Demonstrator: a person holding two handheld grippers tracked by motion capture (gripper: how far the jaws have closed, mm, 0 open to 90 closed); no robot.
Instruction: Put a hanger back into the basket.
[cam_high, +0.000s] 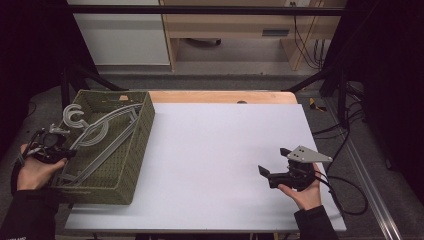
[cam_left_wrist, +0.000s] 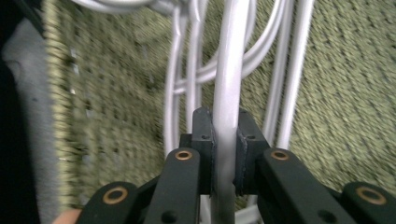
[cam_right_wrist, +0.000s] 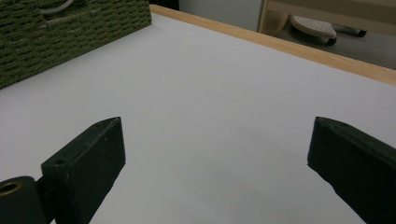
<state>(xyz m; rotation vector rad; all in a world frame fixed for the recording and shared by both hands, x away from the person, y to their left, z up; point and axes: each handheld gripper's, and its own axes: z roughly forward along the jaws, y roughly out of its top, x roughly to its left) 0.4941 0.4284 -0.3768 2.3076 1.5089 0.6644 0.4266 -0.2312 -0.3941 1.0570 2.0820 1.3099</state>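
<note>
Both forearms are covered by dark sleeves. The left tongs are built of black links fastened with brass-ringed pins. The right tongs are topped by a grey three-cornered plate and trailed by black cable.

- A lab or test room set up for recording, not a home.
- A black metal frame stands around the tabletop, with slanted struts at both back corners.
- Black cables trail over the grey carpeted floor on the right.
- More cables hang beside plain light-wood furniture at the back.
- The foot of a rolling office chair shows beyond the tabletop's wooden edge.
</note>
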